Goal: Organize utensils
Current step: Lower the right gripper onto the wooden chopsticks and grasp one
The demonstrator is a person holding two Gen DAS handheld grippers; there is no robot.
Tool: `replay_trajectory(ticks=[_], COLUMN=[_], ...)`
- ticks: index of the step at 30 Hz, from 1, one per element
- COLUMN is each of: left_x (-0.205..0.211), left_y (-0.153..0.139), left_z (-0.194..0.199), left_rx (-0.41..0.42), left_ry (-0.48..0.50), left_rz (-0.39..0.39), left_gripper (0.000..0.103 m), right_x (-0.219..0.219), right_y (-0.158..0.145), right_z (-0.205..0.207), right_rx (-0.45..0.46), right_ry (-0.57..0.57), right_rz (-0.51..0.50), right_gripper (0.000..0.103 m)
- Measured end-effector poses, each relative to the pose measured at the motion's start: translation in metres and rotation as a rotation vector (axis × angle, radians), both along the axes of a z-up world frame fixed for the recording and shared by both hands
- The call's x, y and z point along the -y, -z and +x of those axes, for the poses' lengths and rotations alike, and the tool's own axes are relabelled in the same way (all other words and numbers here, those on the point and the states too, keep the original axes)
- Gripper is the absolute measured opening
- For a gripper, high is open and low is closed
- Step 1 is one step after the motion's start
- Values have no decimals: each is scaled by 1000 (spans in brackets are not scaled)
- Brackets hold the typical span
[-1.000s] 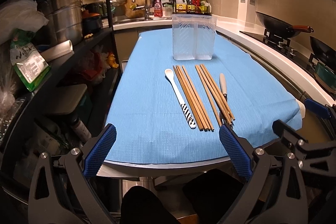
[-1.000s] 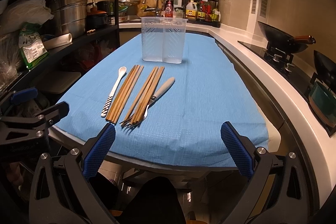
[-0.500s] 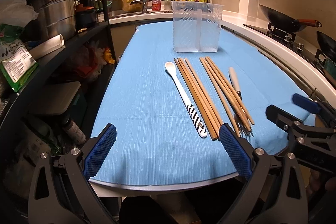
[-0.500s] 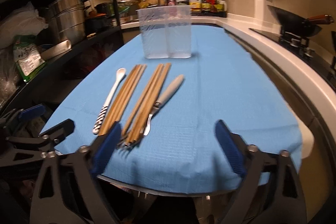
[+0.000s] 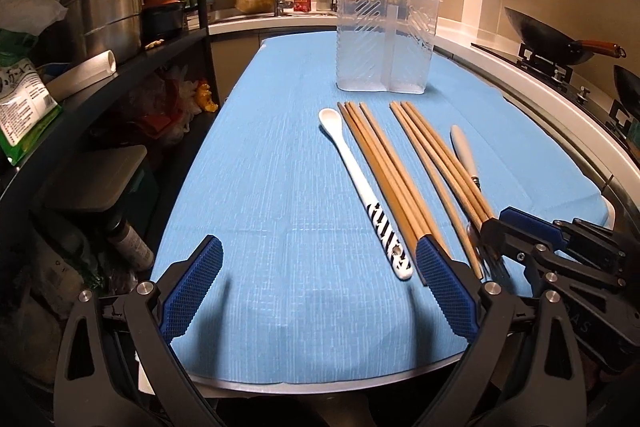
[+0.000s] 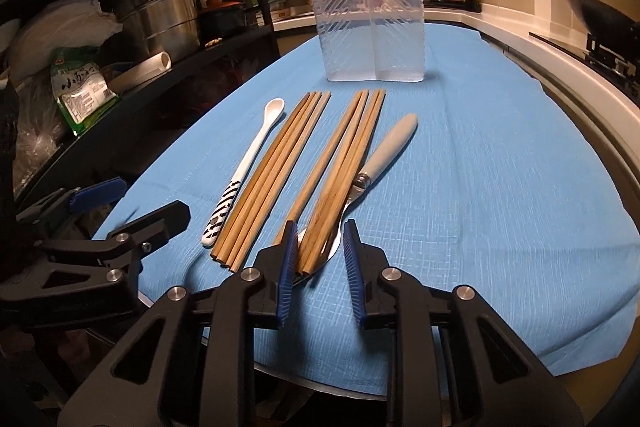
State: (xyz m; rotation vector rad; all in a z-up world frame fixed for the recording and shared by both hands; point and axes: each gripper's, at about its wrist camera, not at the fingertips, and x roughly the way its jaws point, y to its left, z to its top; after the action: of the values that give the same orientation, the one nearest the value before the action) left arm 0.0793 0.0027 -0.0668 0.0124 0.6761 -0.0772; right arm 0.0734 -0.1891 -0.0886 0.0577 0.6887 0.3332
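The blue cloth (image 6: 500, 155) covered the whole counter, with the clear two-compartment utensil holder (image 6: 370, 27) standing upright at the far end, well apart from both grippers. The left gripper (image 5: 316, 291) hung wide open over bare cloth at the near edge, nothing between its pads, its right pad just beside the spoon's striped end. The right gripper (image 6: 320, 259) was closed down to a narrow gap straddling the near tips of the right chopstick bundle (image 6: 344, 163); couldn't tell if the pads were actually touching them. The left chopstick bundle (image 6: 276, 171) lay just beside it, then the white spoon (image 6: 248, 167) furthest left. The grey-handled fork (image 6: 384, 151) sat partly under the right bundle.
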Motion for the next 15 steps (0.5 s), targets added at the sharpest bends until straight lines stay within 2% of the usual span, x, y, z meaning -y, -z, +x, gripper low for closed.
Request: replay_trajectory(ticks=[3, 9, 13, 15], left_x=[7, 19, 18, 16], left_y=[2, 14, 15, 16], left_z=[4, 13, 14, 14], left_rx=[1, -28, -23, -17], left_ry=[17, 40, 46, 50], left_rz=[0, 29, 4, -8], left_gripper=[94, 91, 89, 84], right_x=[7, 9, 12, 14], right_y=[-1, 4, 3, 2], right_z=[-2, 1, 2, 1], right_rx=[2, -14, -13, -12], right_ry=[20, 26, 23, 19], right_rz=[16, -26, -11, 7], right_gripper=[24, 23, 10, 8])
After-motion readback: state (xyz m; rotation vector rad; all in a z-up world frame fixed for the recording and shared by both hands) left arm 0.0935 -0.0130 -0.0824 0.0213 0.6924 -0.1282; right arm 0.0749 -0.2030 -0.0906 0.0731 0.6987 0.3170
